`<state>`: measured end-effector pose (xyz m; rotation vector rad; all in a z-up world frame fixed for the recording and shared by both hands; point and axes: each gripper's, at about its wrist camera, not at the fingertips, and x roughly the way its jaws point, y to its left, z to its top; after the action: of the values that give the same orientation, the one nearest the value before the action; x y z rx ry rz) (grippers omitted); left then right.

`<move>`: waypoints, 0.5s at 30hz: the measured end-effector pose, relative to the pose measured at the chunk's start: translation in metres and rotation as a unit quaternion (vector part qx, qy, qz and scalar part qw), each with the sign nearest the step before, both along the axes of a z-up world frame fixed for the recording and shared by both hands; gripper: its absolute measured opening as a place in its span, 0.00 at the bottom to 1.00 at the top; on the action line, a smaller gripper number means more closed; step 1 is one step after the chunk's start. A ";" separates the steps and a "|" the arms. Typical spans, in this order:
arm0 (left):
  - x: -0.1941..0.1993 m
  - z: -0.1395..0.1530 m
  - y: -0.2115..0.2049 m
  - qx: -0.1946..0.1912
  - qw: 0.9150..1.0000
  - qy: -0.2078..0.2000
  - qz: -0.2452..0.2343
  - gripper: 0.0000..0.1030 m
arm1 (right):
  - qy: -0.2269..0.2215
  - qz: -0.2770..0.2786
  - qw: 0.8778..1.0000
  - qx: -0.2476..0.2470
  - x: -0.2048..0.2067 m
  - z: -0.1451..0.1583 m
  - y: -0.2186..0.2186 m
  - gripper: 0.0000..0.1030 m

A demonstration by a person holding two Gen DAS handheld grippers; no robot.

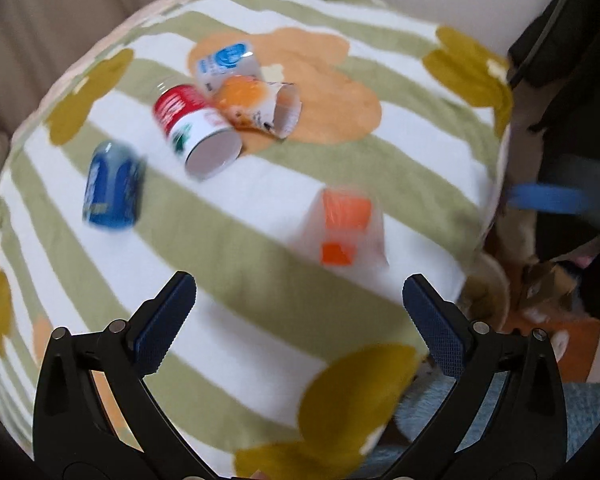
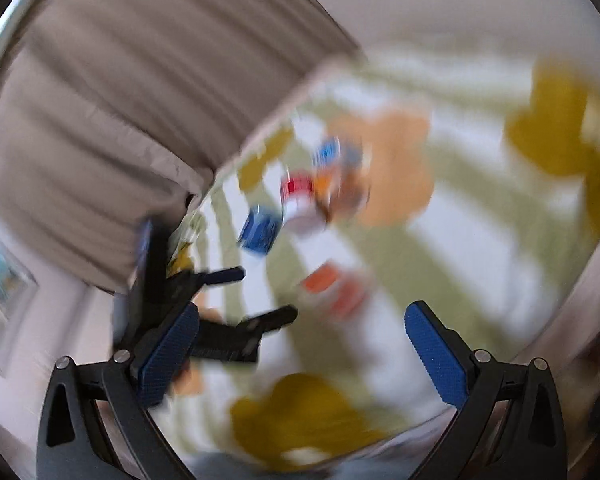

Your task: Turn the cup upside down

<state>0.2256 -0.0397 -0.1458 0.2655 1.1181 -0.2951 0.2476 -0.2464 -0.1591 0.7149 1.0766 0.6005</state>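
Ahead, orange cup (image 1: 346, 227) beyond empty, spread left claw (image 1: 299, 312)

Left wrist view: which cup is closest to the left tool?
The white cup with orange patches, standing just ahead of the open left tool. The blue cup, the red-and-white cup and the two behind it sit farther back.

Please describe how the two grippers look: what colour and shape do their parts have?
Both look alike. The left gripper and the right gripper each have two black, angular plastic arms with triangular cut-outs and silver round pins at the joints. Their fingers carry dark blue, finely textured rectangular pads. No cables or sleeves are visible.
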 end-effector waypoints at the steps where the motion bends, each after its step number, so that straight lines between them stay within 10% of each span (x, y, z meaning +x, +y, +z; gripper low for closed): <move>1: -0.013 0.003 0.004 -0.007 1.000 -0.011 0.005 1.00 | 0.044 -0.006 0.999 0.014 0.012 -0.015 0.010 1.00; 5: -0.054 0.000 0.022 -0.018 0.999 -0.039 0.017 1.00 | 0.180 -0.040 0.982 0.048 0.039 -0.073 0.038 0.88; 15: -0.096 -0.014 0.061 -0.057 0.996 -0.052 0.044 1.00 | 0.225 -0.091 0.969 0.047 0.059 -0.098 0.062 0.73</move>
<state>0.1298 0.0210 -0.1596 0.1286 1.0032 -0.2617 0.3069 -0.1843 -0.2569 1.0530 1.3869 0.3380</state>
